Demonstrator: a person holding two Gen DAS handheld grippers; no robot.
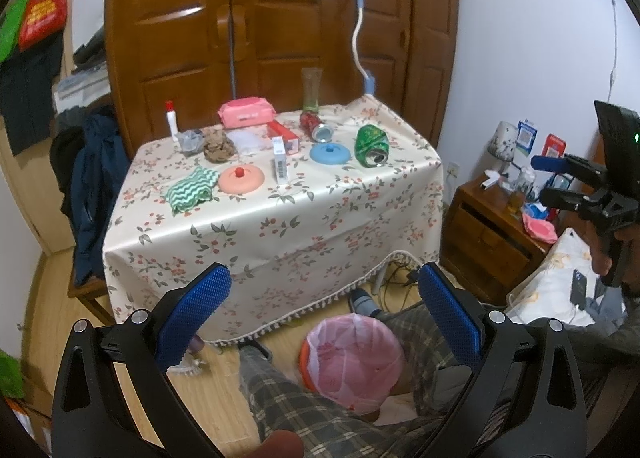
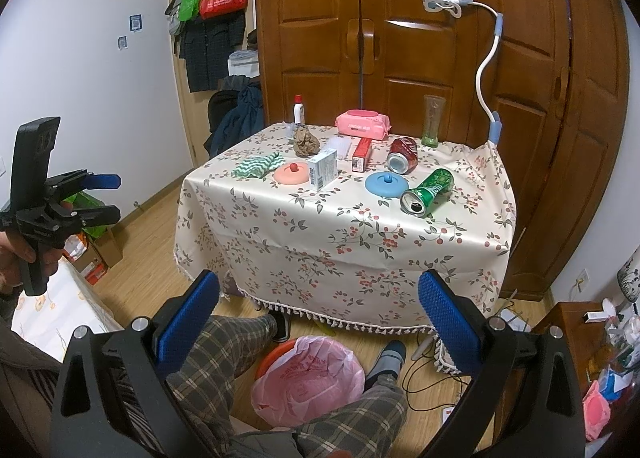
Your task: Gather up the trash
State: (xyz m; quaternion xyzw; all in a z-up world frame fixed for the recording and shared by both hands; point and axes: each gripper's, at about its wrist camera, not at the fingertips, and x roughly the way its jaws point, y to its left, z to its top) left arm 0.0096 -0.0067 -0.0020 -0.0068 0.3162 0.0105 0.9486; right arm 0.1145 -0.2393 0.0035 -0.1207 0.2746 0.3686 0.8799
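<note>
Left wrist view: left gripper (image 1: 326,314) was spread wide, empty; green can (image 1: 371,146) lay ahead, slightly right, well apart. Right gripper (image 2: 318,312) likewise wide, empty; pink-lined bin (image 2: 308,374) just below.

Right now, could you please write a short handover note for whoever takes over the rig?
Left gripper: open, empty, held back from the table.
Right gripper: open, empty, also held back.
Bin, pink-lined, stands on the floor in front of the table, between the person's legs; nothing visible inside.
On the table: green can and red can lying down, brown wad, white box, red box.
Done: nothing binned, as far as can be seen.
Left: pick up each piece of trash and drop it in the bin.
</note>
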